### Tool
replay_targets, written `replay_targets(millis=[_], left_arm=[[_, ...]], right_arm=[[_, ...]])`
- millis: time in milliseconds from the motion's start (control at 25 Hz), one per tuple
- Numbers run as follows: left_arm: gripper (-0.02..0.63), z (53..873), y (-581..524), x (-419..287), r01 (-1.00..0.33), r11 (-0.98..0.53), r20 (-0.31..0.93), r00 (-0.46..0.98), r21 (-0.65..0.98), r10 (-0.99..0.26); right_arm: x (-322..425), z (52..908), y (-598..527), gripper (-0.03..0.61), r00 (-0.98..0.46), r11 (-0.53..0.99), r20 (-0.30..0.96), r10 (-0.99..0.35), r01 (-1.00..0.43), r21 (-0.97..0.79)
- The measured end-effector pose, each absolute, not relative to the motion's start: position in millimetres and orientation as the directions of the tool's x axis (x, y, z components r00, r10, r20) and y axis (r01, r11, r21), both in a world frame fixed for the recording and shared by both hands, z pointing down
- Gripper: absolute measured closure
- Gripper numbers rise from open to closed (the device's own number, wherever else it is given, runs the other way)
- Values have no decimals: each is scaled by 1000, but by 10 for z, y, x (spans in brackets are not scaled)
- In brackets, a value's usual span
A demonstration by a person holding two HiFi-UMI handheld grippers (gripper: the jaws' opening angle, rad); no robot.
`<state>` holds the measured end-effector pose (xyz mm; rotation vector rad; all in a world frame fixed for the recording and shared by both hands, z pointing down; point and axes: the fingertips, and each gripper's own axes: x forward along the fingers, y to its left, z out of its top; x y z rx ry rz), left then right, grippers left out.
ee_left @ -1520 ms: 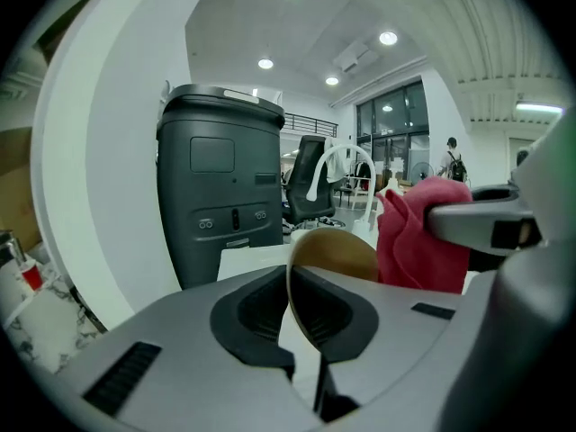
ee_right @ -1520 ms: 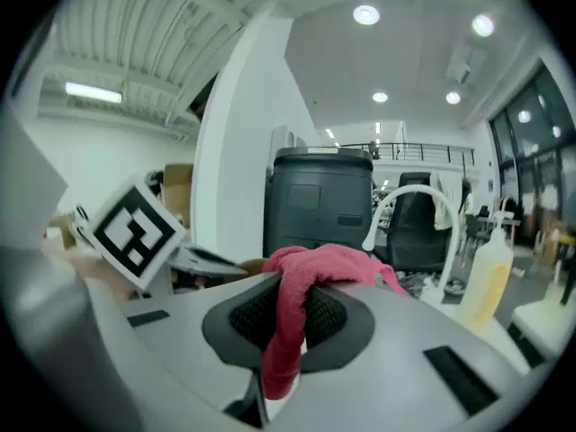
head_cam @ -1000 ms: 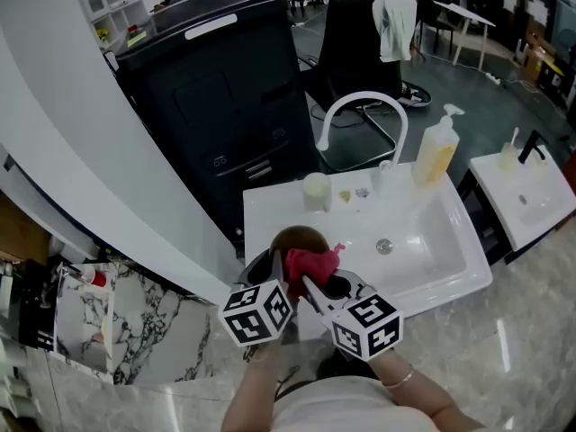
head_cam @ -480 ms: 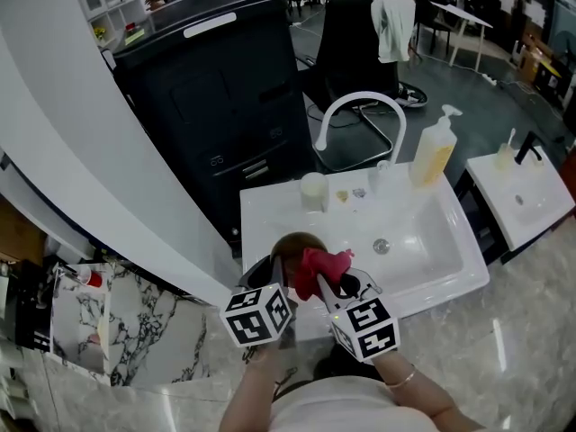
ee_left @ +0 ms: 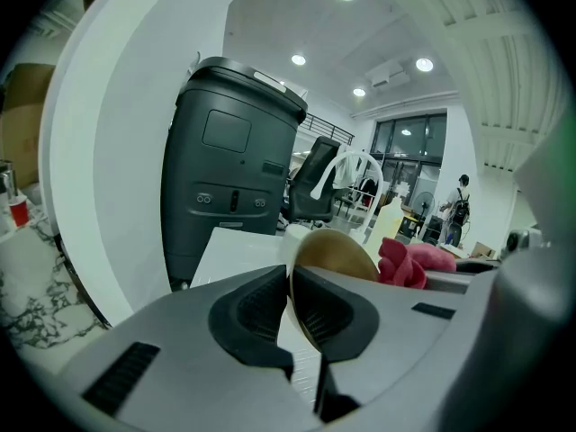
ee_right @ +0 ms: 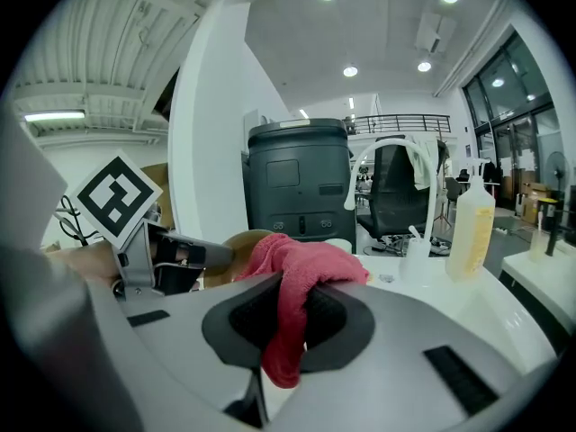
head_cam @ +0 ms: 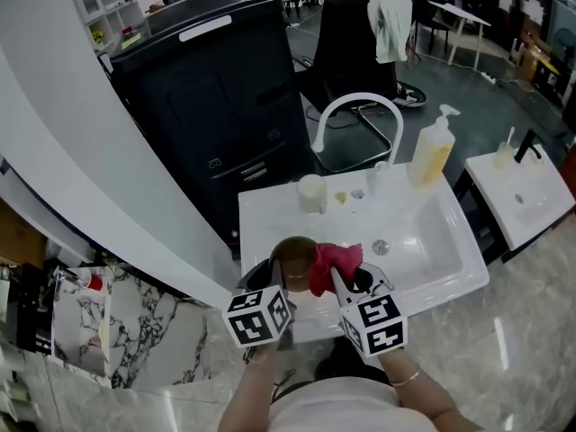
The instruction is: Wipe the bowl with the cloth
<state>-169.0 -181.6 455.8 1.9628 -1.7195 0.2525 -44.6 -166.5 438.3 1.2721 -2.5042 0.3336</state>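
A brown bowl is held tilted above the left edge of the white sink. My left gripper is shut on its rim; in the left gripper view the thin rim runs between the pads. My right gripper is shut on a red cloth, which lies just right of the bowl, touching or nearly touching its edge. In the right gripper view the cloth hangs between the pads and the bowl shows behind it, beside the left gripper.
A white arched faucet rises behind the sink. A soap bottle and a white cup stand at the sink's back rim. A large dark bin stands behind. Marble counter lies to the left; a second small sink at right.
The right gripper has carried the red cloth to the right, from over the bowl's inside to its right edge. The bowl's brown inside shows more now. The left gripper stayed put.
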Motion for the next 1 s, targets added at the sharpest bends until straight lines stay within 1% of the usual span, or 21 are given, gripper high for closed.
replay_targets(millis=[400,1000], left_arm=[[583,4640,-1861,-1660,-969,-68,482,178,237,-858],[583,4761,-2087,-1658,-974,-56,510,164,220,-845]], right_arm=[[-178,4339,-1810,543,-504,522,361,-784,-851,-56],[179,4016,-1972,543,-451,456,272,-850,-889,-48]])
